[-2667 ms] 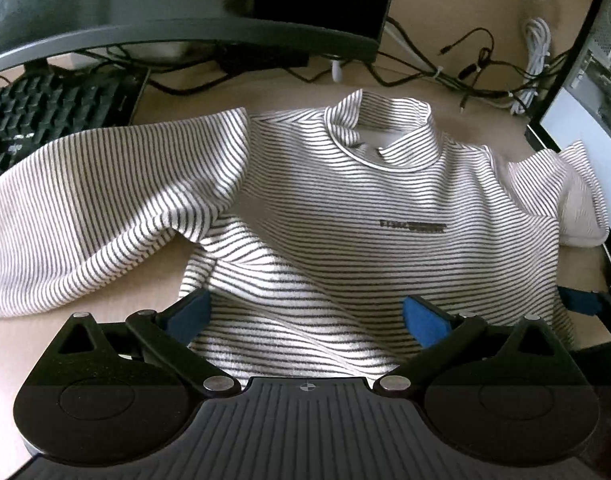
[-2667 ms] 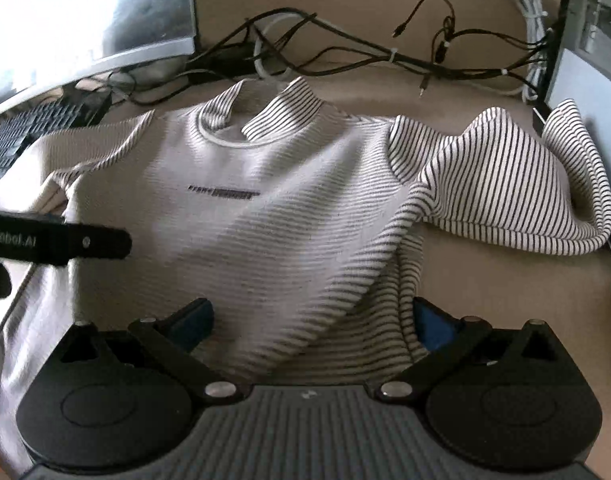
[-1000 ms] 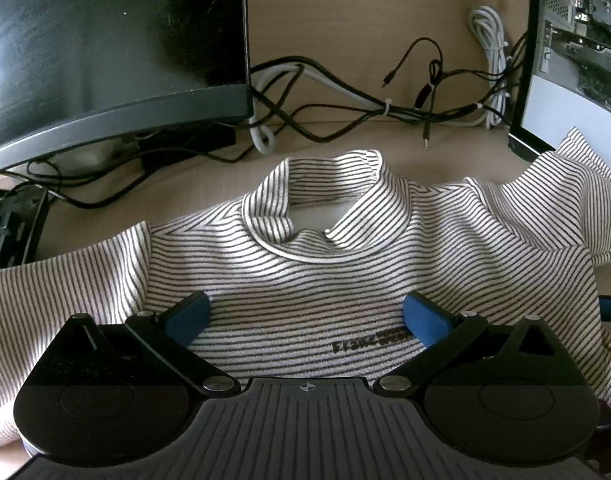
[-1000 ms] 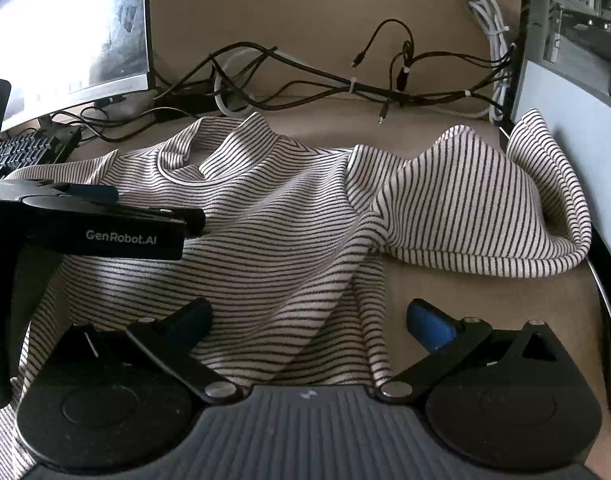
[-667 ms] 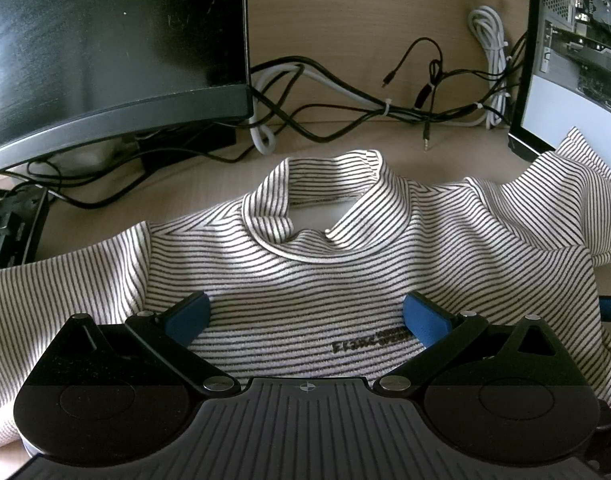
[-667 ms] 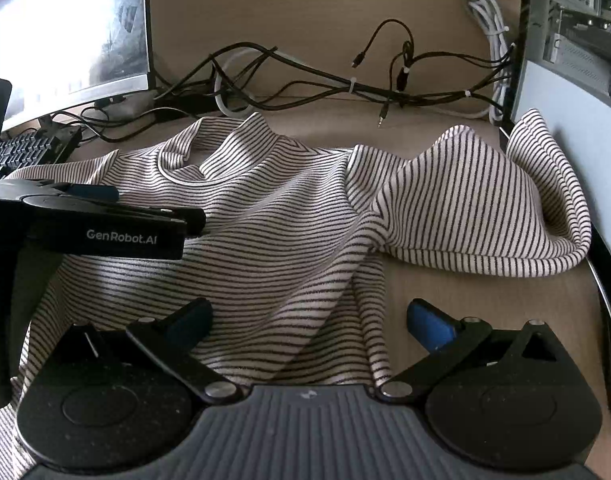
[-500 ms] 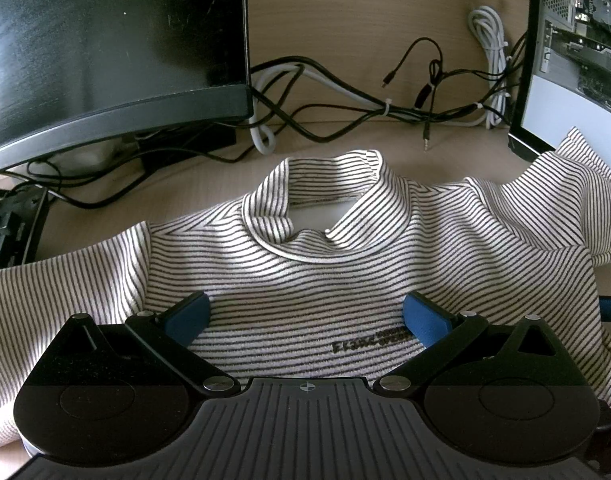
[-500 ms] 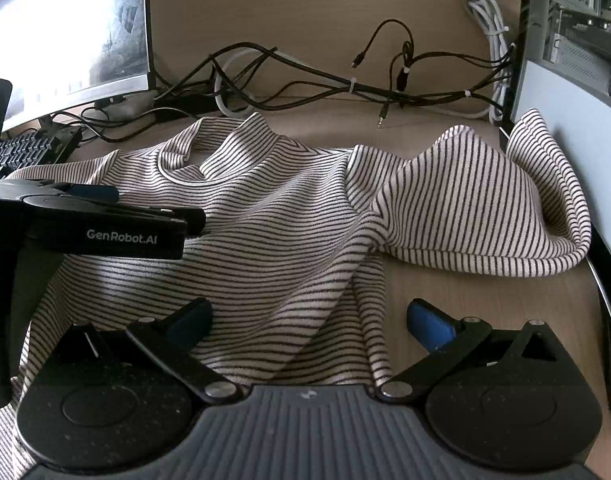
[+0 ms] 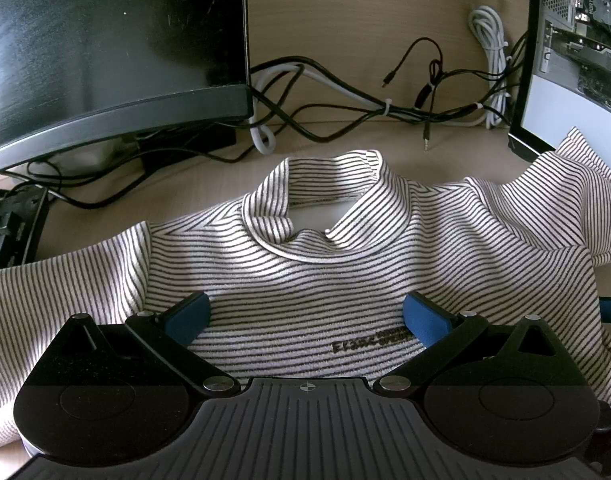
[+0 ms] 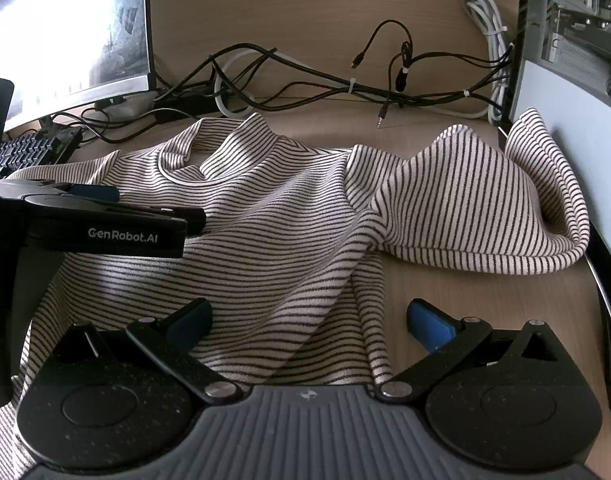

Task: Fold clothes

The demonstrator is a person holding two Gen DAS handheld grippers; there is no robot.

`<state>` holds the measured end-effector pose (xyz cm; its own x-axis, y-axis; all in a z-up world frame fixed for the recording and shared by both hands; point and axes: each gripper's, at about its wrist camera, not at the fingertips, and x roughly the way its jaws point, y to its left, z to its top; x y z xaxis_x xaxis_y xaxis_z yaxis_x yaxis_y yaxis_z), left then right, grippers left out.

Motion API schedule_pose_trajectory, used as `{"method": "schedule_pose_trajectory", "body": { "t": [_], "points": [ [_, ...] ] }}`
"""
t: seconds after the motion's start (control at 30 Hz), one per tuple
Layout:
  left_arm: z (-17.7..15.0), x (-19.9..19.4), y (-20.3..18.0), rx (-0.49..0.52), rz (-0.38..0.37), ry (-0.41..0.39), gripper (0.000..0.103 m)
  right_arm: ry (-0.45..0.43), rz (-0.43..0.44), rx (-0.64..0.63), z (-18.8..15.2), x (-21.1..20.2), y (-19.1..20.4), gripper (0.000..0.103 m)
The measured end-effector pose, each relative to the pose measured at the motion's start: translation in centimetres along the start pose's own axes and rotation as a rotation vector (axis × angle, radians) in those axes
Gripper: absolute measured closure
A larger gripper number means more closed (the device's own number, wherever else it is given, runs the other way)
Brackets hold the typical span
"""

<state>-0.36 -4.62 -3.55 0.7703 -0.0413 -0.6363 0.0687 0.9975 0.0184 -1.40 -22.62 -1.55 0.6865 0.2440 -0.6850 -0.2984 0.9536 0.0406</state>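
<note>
A white shirt with thin black stripes [image 9: 345,268] lies front up on the wooden desk, collar [image 9: 325,208] toward the back. My left gripper [image 9: 305,316] is open and hovers over the chest, near the small printed logo [image 9: 371,342]. My right gripper [image 10: 305,322] is open over the shirt's right side, with its right fingertip [image 10: 429,326] over bare desk. The right sleeve [image 10: 477,208] is bunched in a heap against the computer case. The left sleeve [image 9: 57,292] spreads to the left. The left gripper also shows side-on in the right wrist view [image 10: 105,220].
A dark curved monitor [image 9: 105,52] stands at the back left, with a keyboard [image 9: 9,228] below it. A tangle of cables [image 9: 365,96] runs along the back wall. A computer case [image 9: 577,52] stands at the right, close to the bunched sleeve.
Since 2.7 s ago both grippers have moved forward over the shirt, toward the collar. Over the last second nothing has visibly moved.
</note>
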Motion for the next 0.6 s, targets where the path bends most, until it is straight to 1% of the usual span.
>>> {"method": "schedule_pose_trajectory", "body": {
  "t": [0.6],
  "points": [
    [0.03,-0.04,-0.1,-0.001,0.001,0.0,0.0,0.001,0.001,-0.004,0.09,0.13,0.07,0.0]
  ]
}}
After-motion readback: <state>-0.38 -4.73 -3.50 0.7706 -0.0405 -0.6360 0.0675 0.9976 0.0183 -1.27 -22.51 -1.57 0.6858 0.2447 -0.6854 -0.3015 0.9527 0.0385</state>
